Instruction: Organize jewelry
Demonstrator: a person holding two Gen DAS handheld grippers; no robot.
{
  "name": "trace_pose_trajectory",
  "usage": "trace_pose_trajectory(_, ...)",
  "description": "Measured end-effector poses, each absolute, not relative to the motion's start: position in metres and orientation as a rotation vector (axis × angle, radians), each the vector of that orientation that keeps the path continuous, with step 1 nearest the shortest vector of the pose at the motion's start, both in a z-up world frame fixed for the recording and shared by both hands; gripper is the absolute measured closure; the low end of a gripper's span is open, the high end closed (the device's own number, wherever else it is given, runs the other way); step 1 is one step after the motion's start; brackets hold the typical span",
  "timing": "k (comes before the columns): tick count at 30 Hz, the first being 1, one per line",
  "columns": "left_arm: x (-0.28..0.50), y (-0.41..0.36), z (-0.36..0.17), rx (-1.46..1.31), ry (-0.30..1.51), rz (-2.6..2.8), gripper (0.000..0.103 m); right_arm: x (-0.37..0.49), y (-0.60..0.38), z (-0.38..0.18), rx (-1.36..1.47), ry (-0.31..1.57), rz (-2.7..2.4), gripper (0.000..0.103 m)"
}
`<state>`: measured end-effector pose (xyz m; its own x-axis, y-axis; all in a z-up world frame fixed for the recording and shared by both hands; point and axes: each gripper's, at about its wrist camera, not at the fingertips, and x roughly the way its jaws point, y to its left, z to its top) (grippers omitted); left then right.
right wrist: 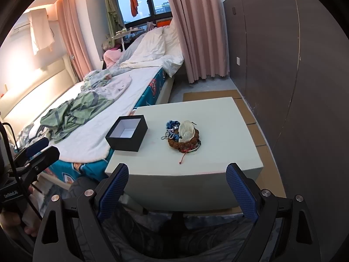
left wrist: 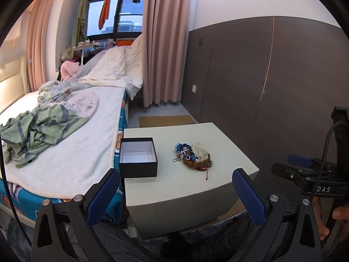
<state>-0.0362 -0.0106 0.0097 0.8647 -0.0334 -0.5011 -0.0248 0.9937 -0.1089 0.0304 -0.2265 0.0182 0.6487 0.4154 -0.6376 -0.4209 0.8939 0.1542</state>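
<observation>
A bedroom seen from two handheld grippers, both held back from a low white desk (left wrist: 192, 187) that stands just beside a bed (left wrist: 72, 152). The left gripper (left wrist: 176, 187) has its blue-padded fingers spread wide and holds nothing; it hangs short of the desk's near edge. The right gripper (right wrist: 176, 185) is likewise wide open and empty, also short of the near edge. On the desk's left side, next to the bed, sits a black box (left wrist: 138, 157) with no lid and a white lining, nothing inside it. Well apart from it, toward the middle of the desk, lies the jewelry (left wrist: 194, 156) in one tangled heap: a ring of brown beads (right wrist: 184, 143), blue beads (right wrist: 171, 124), a cream piece (right wrist: 187, 132) that may be fabric or shell, though it is too small to tell, some silver chain, and a red cord (right wrist: 185, 157) trailing toward the near edge. The heap touches neither the box nor either gripper. The bed carries rumpled green striped cloth (left wrist: 37, 131) and white bedding (left wrist: 113, 67). Behind it hang pink curtains (left wrist: 165, 43) before a window (left wrist: 115, 17). A dark panelled wall (left wrist: 272, 83) runs along the right.
</observation>
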Motion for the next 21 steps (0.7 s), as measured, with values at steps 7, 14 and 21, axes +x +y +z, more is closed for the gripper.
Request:
trace_pose_trajectory(7,-0.0380,-0.0094,0.0099,-0.111,0.523,-0.002,0.001,0.0274,-0.2258,0.0191,-0.011,0.720,0.473,0.012)
trace_pose_trajectory(14,-0.0403,-0.0074,0.0097,-0.123,0.521,-0.016,0.001,0.0268,-0.2258,0.0194,-0.013,0.718,0.472,0.012)
trace_pose_trajectory(21,-0.0394,-0.0079,0.0092,-0.123,0.518,-0.015,0.001,0.0268,-0.2256,0.0192,-0.020,0.716,0.470,0.012)
